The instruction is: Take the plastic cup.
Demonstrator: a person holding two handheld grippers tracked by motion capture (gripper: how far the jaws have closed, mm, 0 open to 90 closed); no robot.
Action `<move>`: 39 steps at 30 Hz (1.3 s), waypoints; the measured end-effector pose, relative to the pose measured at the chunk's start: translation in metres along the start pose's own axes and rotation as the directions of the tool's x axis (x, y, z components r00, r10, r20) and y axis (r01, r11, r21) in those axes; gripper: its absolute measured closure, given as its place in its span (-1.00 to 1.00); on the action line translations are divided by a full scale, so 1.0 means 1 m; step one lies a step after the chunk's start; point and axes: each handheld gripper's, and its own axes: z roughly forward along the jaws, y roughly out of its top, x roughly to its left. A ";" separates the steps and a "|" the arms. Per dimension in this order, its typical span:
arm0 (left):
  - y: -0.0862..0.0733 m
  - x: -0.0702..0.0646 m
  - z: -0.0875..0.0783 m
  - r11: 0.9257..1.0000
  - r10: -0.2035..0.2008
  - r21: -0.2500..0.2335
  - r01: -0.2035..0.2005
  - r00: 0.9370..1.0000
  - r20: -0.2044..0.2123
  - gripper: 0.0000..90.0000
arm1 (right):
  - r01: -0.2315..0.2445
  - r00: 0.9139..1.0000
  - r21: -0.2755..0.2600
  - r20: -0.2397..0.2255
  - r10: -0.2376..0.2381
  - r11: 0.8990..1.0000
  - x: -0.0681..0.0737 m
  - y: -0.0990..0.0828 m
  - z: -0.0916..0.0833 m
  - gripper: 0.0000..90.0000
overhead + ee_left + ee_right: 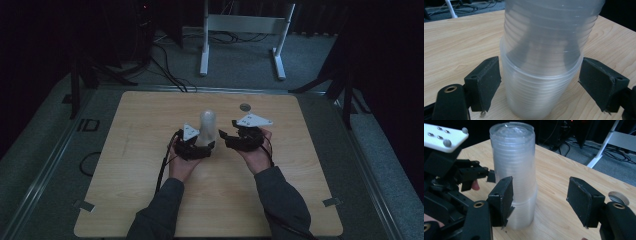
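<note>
A tall stack of clear plastic cups (207,127) stands upright on the wooden table (140,150), near its middle. My left gripper (204,146) has its jaws on either side of the stack's lower part (541,62). Its pads (486,82) stand just beside the cup wall without pressing it, so this gripper (540,80) is open. My right gripper (227,135) is just right of the stack, open, with bare table between its jaws (540,197). From that side the stack (514,170) rises behind its left jaw, with the left gripper (461,175) beyond.
A small round disc (245,107) lies on the table behind the grippers, also near the right jaw (619,197). A white frame (245,30) and cables stand on the floor past the far edge. Dark stands flank the table.
</note>
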 end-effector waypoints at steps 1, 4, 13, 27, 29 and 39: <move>0.000 0.000 0.001 1.000 -0.005 0.001 0.005 1.000 0.002 -0.60 | 0.000 1.000 -0.003 -0.002 0.000 1.000 0.000 0.001 0.001 -0.17; 0.000 0.000 0.001 1.000 -0.009 -0.004 0.009 1.000 0.000 -0.56 | 0.009 1.000 -0.011 -0.009 -0.009 1.000 0.002 0.004 0.003 -0.16; 0.000 0.000 0.000 1.000 0.007 -0.003 -0.007 1.000 -0.009 -0.52 | -0.006 0.999 -0.037 -0.043 0.005 0.999 0.009 0.013 0.013 -0.16; -0.002 -0.002 -0.001 1.000 0.018 -0.014 -0.018 1.000 -0.022 -0.51 | 0.001 0.998 -0.048 -0.065 -0.004 0.999 0.015 0.024 0.026 -0.21; -0.002 -0.002 -0.001 1.000 0.015 -0.018 -0.015 1.000 -0.021 -0.51 | 0.003 0.998 -0.048 -0.067 -0.006 0.999 0.015 0.025 0.029 -0.23; -0.003 -0.003 -0.001 0.999 0.024 -0.022 -0.024 0.999 -0.027 -0.51 | 0.004 0.997 -0.042 -0.083 -0.008 0.999 0.017 0.036 0.040 -0.30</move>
